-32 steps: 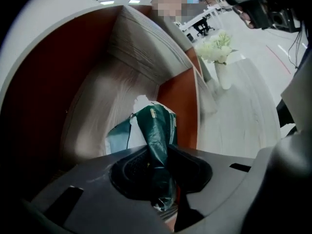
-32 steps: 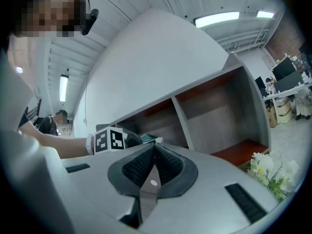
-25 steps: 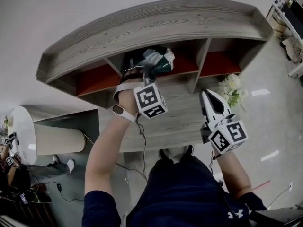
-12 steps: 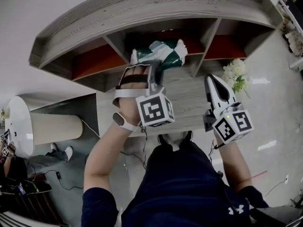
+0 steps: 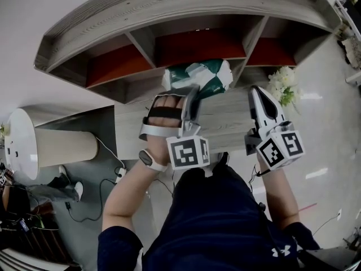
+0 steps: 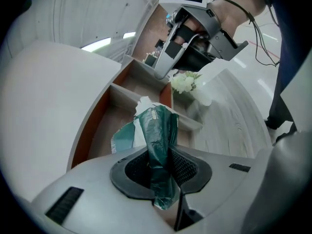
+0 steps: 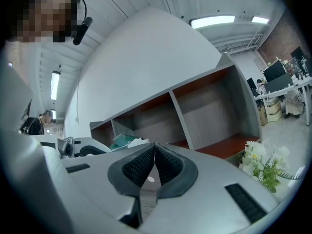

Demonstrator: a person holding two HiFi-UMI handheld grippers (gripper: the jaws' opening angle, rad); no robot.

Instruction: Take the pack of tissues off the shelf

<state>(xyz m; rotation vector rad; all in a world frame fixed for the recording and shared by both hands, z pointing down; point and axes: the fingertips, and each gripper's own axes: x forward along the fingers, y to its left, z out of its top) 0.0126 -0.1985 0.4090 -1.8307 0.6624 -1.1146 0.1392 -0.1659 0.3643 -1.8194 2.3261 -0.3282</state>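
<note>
Left tongs (image 6: 160,156) pinch the crinkly green plastic tissue pack (image 5: 198,79); right tongs (image 7: 154,147) closed, empty, near the grainy wooden shelf (image 5: 169,16).

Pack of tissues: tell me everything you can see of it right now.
The pack of tissues is a soft, crinkled plastic pack, dark green with white patches. The left tongs are shut on one bunched edge of its wrapper, so it sticks out ahead of them. It is held in front of the middle compartment of the shelf, above the wooden desktop. Nothing else visibly touches it.
</note>
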